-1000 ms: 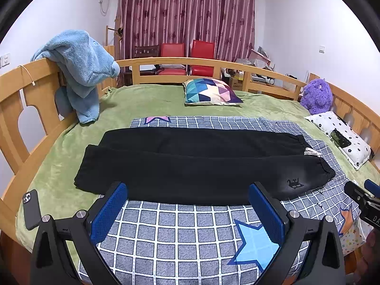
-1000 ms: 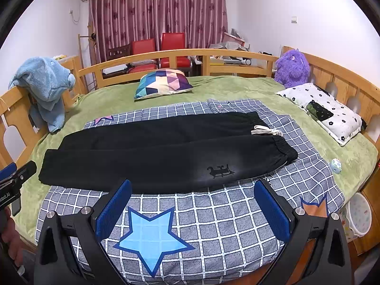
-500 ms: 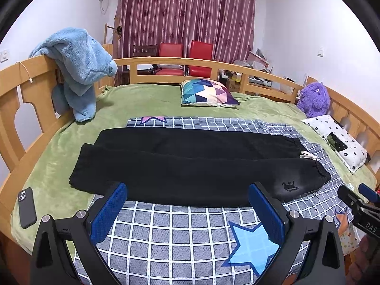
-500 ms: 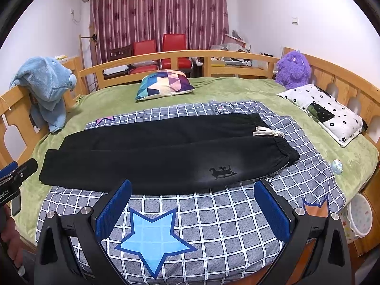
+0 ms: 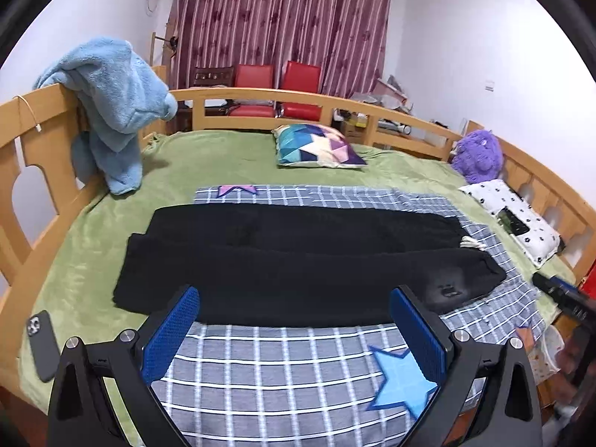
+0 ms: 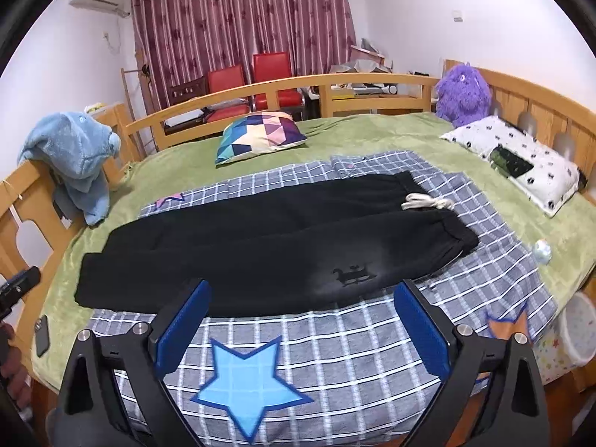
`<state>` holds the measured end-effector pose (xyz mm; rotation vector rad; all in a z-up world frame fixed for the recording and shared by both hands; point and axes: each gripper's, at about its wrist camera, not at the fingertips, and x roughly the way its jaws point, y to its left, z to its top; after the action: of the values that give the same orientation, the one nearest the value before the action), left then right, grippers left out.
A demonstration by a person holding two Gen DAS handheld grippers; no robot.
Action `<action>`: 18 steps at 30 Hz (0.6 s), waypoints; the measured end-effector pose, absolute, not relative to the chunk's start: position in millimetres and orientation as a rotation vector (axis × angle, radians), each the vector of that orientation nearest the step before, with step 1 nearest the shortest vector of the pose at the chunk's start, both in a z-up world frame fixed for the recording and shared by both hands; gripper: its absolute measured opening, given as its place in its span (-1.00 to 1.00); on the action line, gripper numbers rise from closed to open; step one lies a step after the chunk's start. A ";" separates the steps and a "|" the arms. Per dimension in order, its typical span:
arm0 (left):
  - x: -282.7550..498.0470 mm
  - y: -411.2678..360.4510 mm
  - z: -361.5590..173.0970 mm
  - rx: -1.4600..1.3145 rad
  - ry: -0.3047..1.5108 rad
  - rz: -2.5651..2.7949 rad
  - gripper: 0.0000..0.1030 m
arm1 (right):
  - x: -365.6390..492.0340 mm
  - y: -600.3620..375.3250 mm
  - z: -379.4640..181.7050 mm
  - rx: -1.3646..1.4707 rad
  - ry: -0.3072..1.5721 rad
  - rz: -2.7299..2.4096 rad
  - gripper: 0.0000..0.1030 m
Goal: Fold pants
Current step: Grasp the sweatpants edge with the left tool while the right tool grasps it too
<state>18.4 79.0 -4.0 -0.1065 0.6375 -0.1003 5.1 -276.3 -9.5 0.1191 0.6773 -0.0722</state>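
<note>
closing in on the black pants [image 5: 298,260] from the near edge of the checked sheet [image 5: 268,365], both views sit nearer than a second ago, so folding looks about to start, nothing done yet. left gripper [image 5: 296,329] and right gripper [image 6: 301,326] hang spread wide, empty, short of the pants, which lie flat, legs side by side. phone [image 5: 41,344] left of pants, patterned cushion [image 6: 260,134] beyond; nothing blocks.

Black pants [image 6: 268,249] flat on checked sheet [image 6: 335,354], gripper [image 6: 301,320] agape
</note>
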 end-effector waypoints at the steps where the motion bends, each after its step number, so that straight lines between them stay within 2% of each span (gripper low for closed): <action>1: 21.0 84.6 -6.2 -0.114 0.646 -0.094 1.00 | 5.0 -280.1 -8.1 0.115 0.674 -0.081 0.88; 3: 27.2 94.9 -13.2 -0.138 0.660 -0.081 1.00 | 7.5 -289.6 -8.0 0.112 0.677 -0.079 0.88; 9: 52.8 119.2 -51.2 -0.181 0.730 -0.001 0.99 | 28.4 -324.7 -35.1 0.128 0.738 -0.066 0.66; 11: 60.4 131.3 -67.4 -0.209 0.753 0.028 0.99 | 40.9 -339.8 -54.1 0.140 0.771 -0.075 0.55; 18: 89.1 169.7 -128.3 -0.362 0.814 0.066 0.87 | 81.5 -376.4 -121.8 0.199 0.836 -0.109 0.40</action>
<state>89.1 169.7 -128.3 -0.3623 0.8144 0.0664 81.5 -376.4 -121.8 0.1994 0.8362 -0.1086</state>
